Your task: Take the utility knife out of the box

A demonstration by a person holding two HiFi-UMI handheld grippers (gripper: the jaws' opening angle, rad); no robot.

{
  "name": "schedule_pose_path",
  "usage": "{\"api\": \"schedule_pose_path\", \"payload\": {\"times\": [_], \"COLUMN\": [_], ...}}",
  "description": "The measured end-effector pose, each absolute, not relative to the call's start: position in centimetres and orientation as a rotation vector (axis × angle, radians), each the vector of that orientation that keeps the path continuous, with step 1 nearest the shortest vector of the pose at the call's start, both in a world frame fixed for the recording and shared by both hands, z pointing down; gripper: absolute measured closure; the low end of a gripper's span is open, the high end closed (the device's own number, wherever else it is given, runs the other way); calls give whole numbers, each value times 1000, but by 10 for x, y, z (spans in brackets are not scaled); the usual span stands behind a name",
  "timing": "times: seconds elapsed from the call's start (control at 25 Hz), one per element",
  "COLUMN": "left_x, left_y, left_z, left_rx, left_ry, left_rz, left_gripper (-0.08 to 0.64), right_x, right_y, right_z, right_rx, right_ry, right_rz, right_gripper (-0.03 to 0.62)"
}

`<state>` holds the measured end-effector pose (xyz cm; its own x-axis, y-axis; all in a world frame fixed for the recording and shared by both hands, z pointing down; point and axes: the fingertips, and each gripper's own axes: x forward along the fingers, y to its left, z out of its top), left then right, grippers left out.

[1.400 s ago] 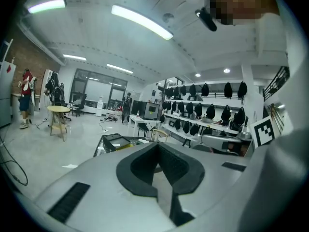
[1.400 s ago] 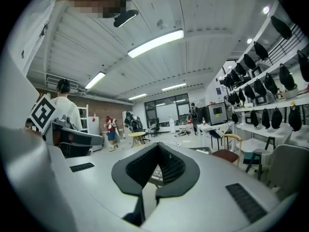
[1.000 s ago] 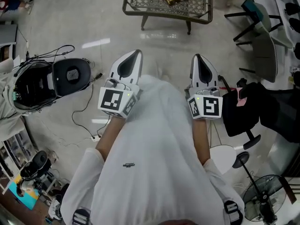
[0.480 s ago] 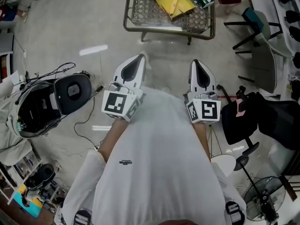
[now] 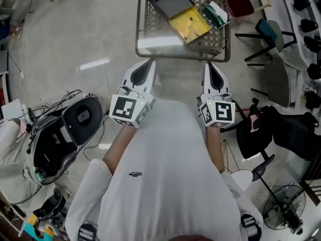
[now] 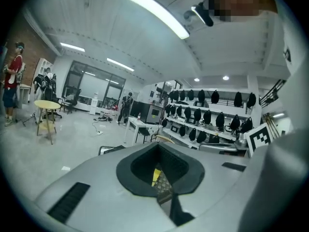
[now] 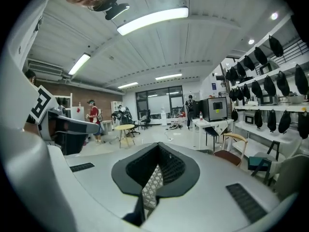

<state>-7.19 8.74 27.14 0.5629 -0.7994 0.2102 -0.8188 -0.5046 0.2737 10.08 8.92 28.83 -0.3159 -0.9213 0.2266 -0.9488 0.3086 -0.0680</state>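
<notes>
Ahead, the utility knife [image 5: 189, 22] lies in the yellow box [image 5: 198, 29] on the mesh-topped bench [image 5: 175, 55], next to a dark flat tray [image 5: 172, 1]. The left hand-held gripper [image 5: 147, 63] and right hand-held gripper [image 5: 210, 66] sit just short of the bench's near edge, both with jaws together and empty.

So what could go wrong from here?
Loose cables and an open black case lie on the floor to the person's left; a foot could catch them. The left gripper and right gripper are both shut, so they could knock the yellow box on the mesh table unless opened first.
</notes>
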Motion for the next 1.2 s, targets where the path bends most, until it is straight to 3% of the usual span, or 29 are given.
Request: {"api": "schedule_pose_path", "payload": {"times": [0.44,1.2], "left_x": [-94,-69], "left_y": [3,-48], "left_z": [263,282], "left_rx": [2568,2581], "left_ry": [-1176,-1069], "left_rz": [70,173], "left_gripper": [558,558], "right_x": [69,86], "right_y": [21,-22], "right_z": [290,326], "right_rx": [1843,1834], "right_ry": [-2356,-2291], "right_rz": [292,392], "right_gripper": [594,592]}}
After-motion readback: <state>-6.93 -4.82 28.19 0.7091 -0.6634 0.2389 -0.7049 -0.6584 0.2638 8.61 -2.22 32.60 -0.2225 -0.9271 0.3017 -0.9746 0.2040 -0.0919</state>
